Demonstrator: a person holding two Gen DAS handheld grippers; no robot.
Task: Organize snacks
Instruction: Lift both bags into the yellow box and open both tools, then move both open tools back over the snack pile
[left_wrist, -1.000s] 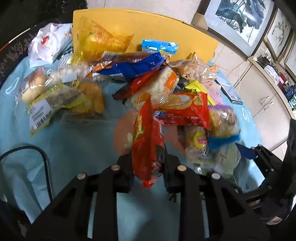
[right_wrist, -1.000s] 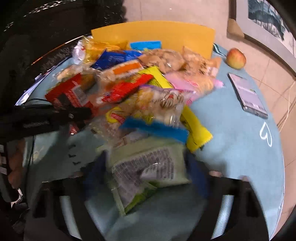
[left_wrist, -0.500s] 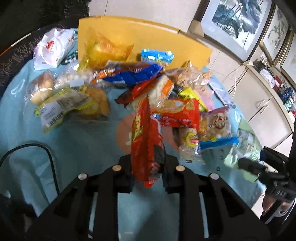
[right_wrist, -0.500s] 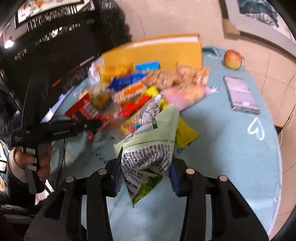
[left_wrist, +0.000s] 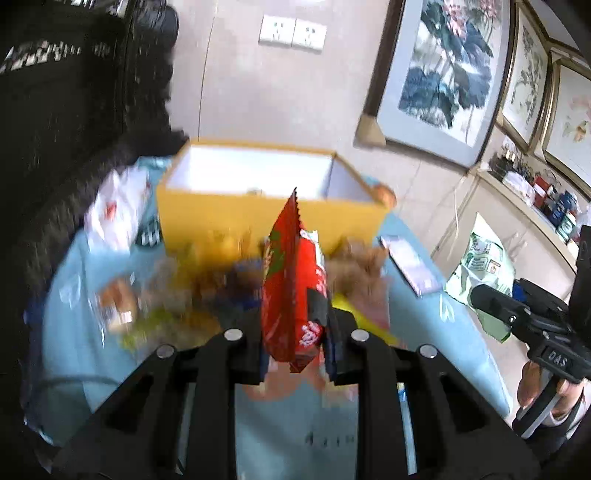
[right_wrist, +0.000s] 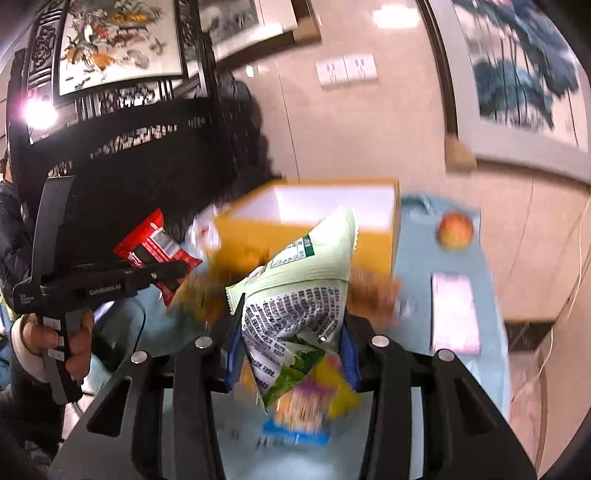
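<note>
My left gripper (left_wrist: 293, 332) is shut on a red snack packet (left_wrist: 291, 291), which stands upright between the pads, lifted above the blurred snack pile (left_wrist: 184, 295). Behind the pile is a yellow box (left_wrist: 266, 218) with a white inside and an open top. My right gripper (right_wrist: 291, 343) is shut on a pale green packet (right_wrist: 299, 291) with black print, also held in the air. The left wrist view shows the right gripper (left_wrist: 491, 299) and its green packet (left_wrist: 480, 262) at the right. The right wrist view shows the left gripper (right_wrist: 173, 269) holding the red packet (right_wrist: 155, 243).
The table has a light blue cloth (left_wrist: 74, 362). A phone (right_wrist: 454, 314) and an apple (right_wrist: 455, 229) lie right of the box. A white bag (left_wrist: 114, 210) sits left of it. Dark carved furniture stands behind on the left, cabinets and framed pictures on the right.
Both grippers have risen from the pile with their packets. The right jaws closed on the green packet. Both views tipped up, so the box's open top shows.
</note>
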